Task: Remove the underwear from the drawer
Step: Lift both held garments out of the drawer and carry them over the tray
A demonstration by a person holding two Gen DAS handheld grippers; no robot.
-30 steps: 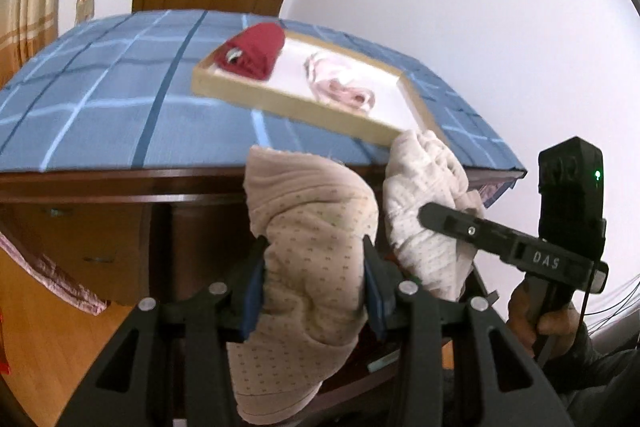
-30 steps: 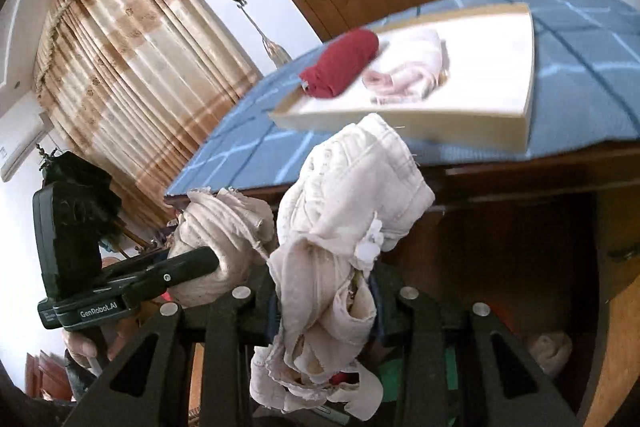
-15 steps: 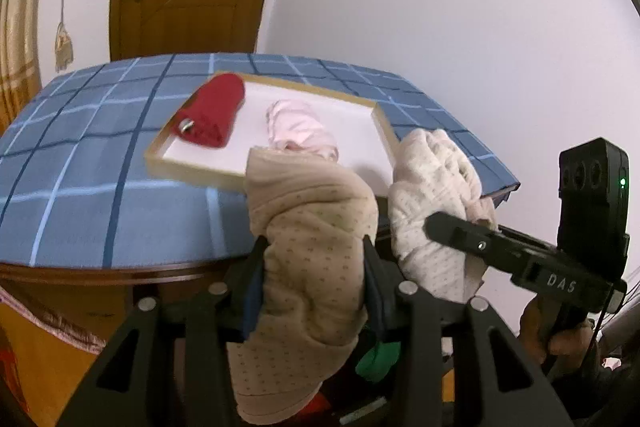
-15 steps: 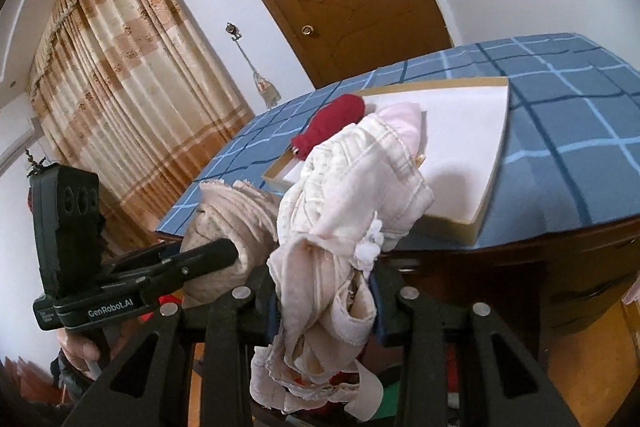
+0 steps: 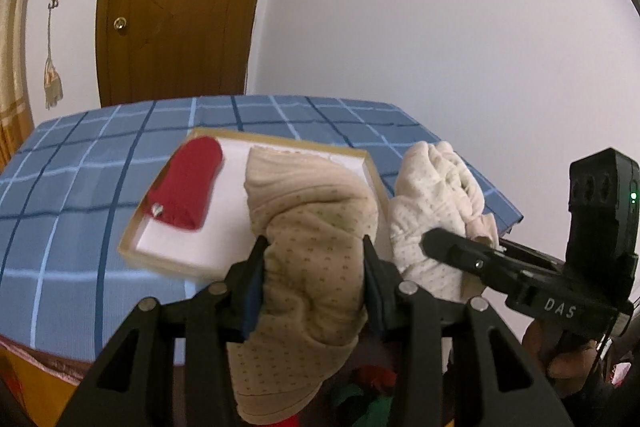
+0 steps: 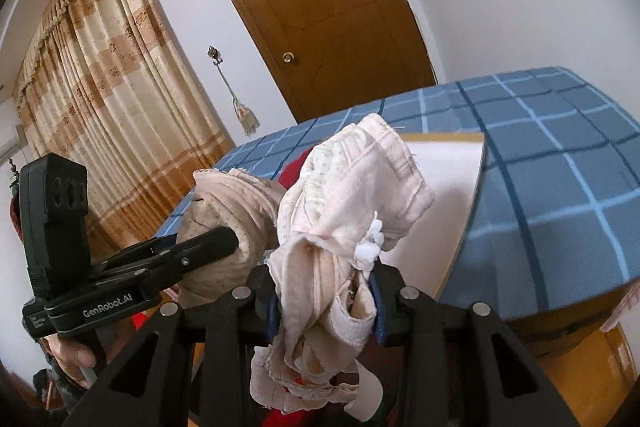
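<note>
- My left hand-held gripper had clamped a beige dotted cotton underwear bundle, above the worktop's near edge.
- My right hand-held gripper had clamped a cream lace-trimmed underwear piece beside it.

A plain white wall stands behind the surface, which wears a blue checked cloth. A brown wooden door with a round knob adjoins beige patterned curtains; a tassel hangs from a wall hook.
</note>
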